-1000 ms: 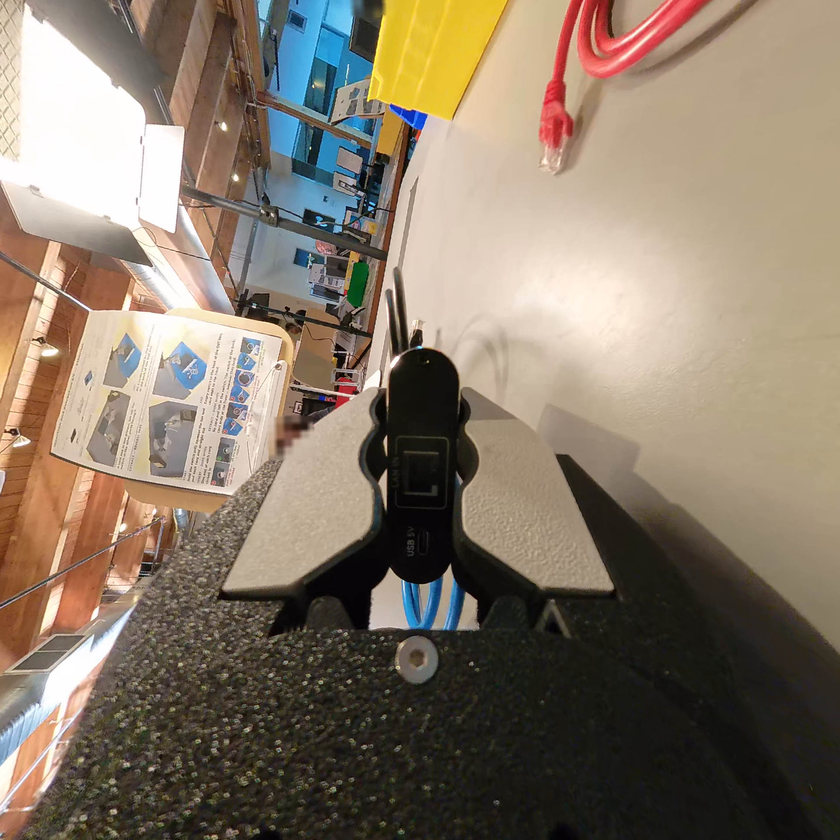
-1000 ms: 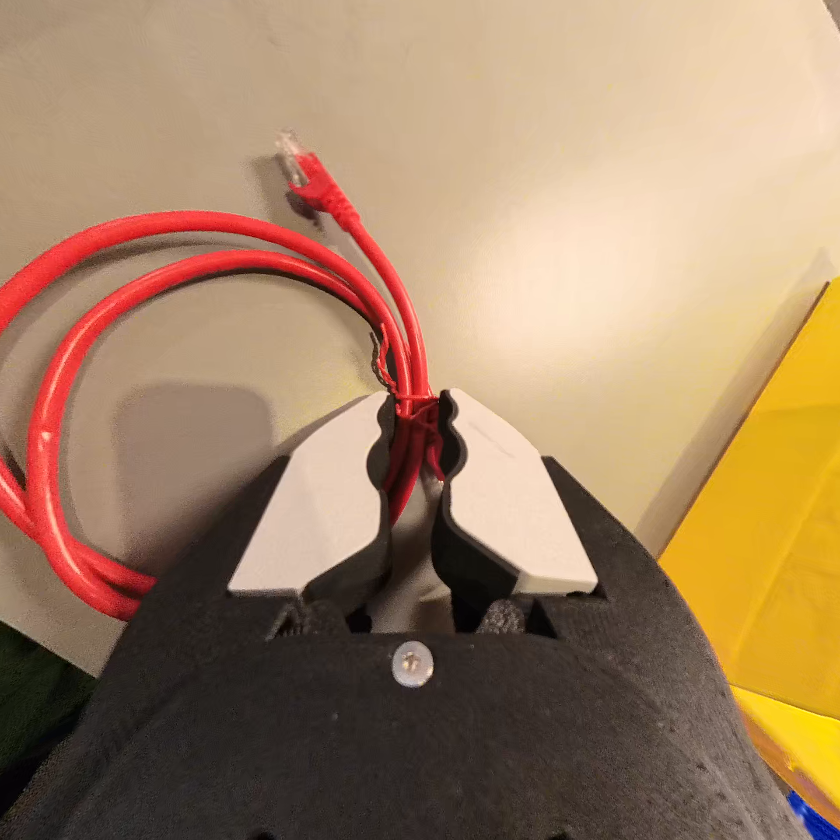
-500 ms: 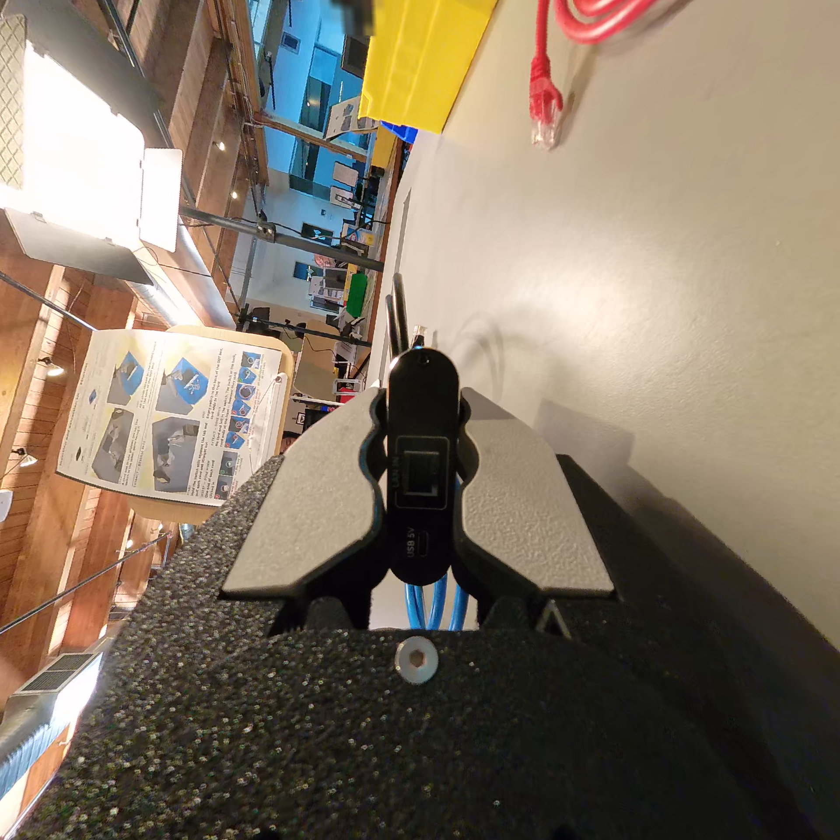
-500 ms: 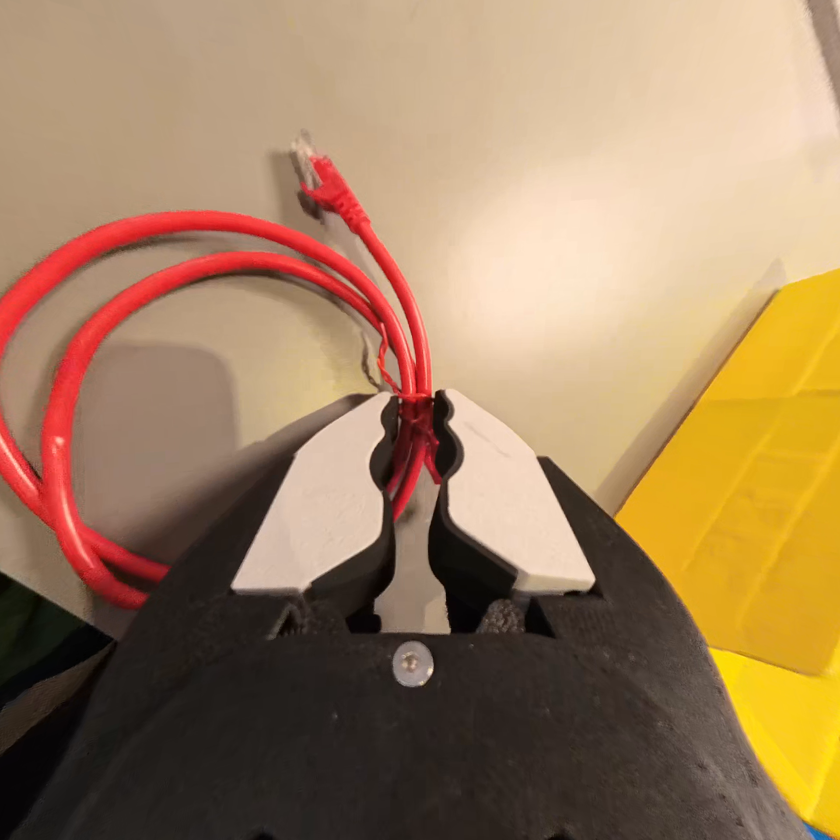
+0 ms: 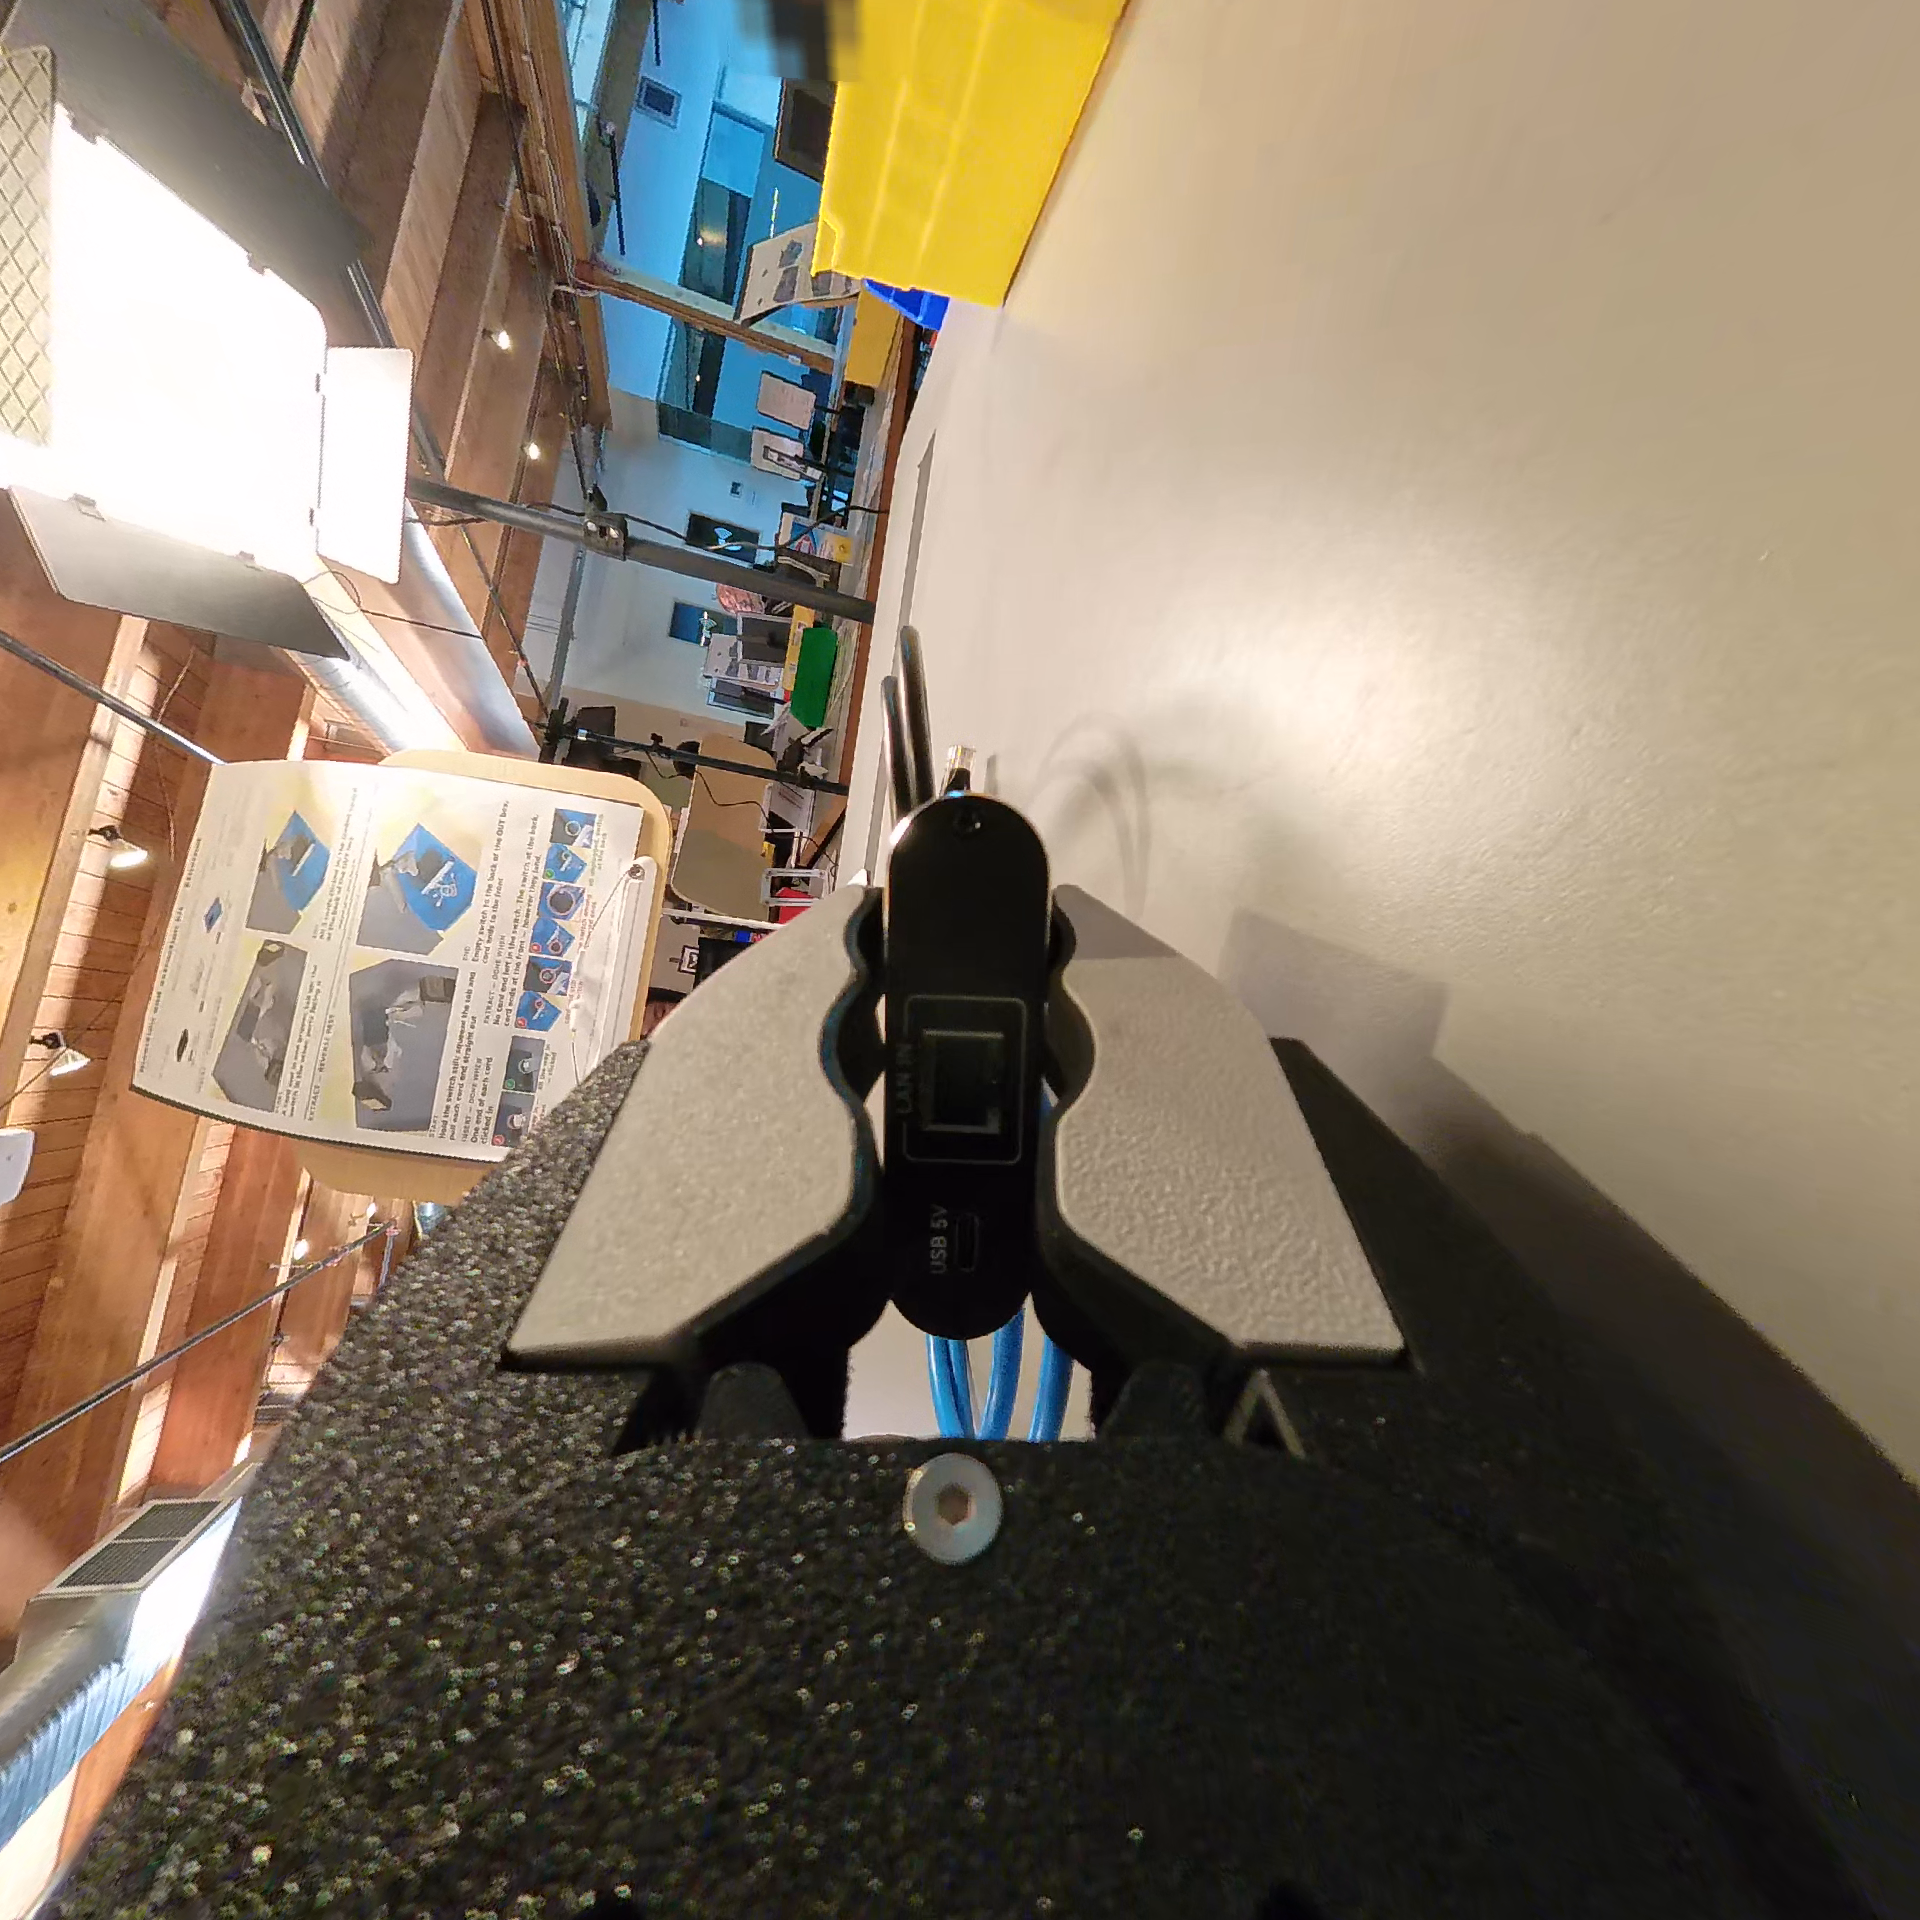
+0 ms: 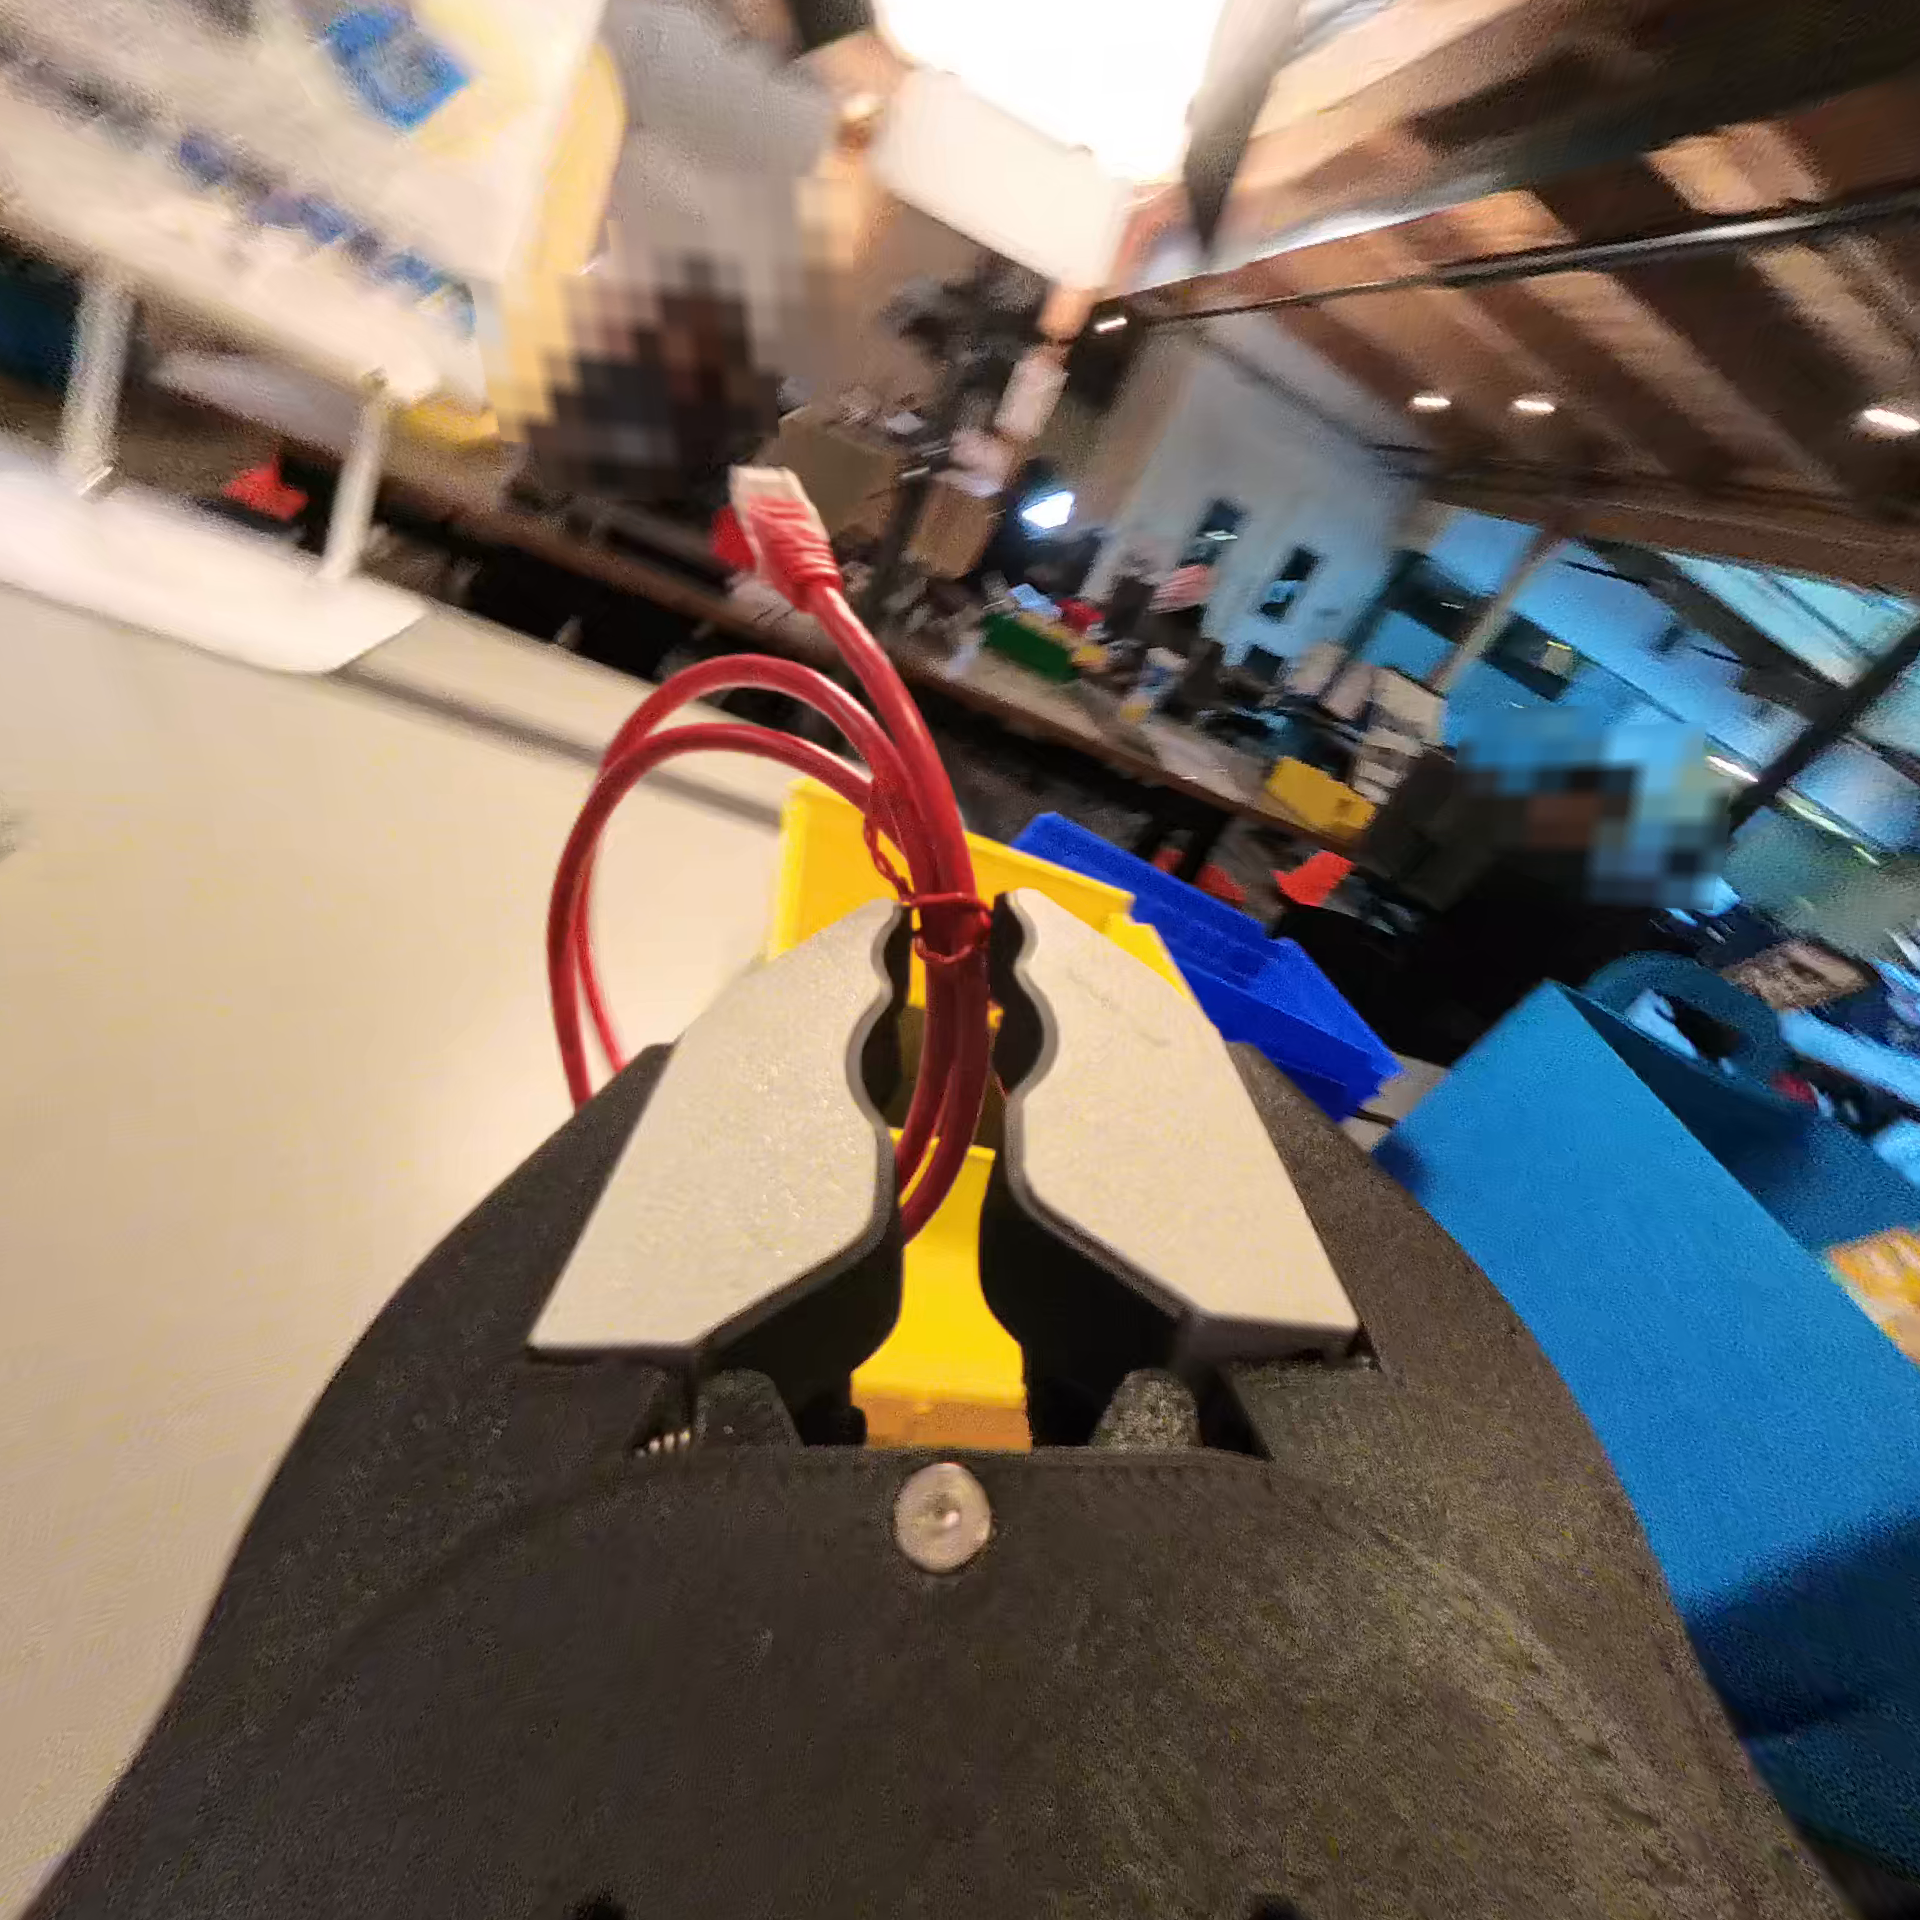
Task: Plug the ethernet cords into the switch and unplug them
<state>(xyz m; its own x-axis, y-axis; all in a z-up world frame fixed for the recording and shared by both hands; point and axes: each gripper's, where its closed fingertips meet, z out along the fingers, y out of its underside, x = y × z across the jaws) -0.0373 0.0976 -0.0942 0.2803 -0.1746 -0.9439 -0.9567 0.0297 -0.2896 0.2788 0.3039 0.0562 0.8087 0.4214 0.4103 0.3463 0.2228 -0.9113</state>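
The left gripper [image 5: 964,987] is clenched on the black ethernet switch [image 5: 966,1060], its empty port facing the camera; blue cord [image 5: 997,1382] loops at 6 o'clock beneath it. The right gripper [image 6: 943,935] grasps the bundled red ethernet cord [image 6: 935,997], lifted off the tabletop [image 6: 260,935], plug [image 6: 784,530] pointing toward 11 o'clock above a yellow bin [image 6: 935,1299]

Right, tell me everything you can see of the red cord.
The red cord is a thin, glossy round cable, coiled in loops and bound by a red twist tie. The right hand-held gripper is shut on the bundle at the tie, holding it in the air, off the table. One end rises free, with a red boot and a clear plug.
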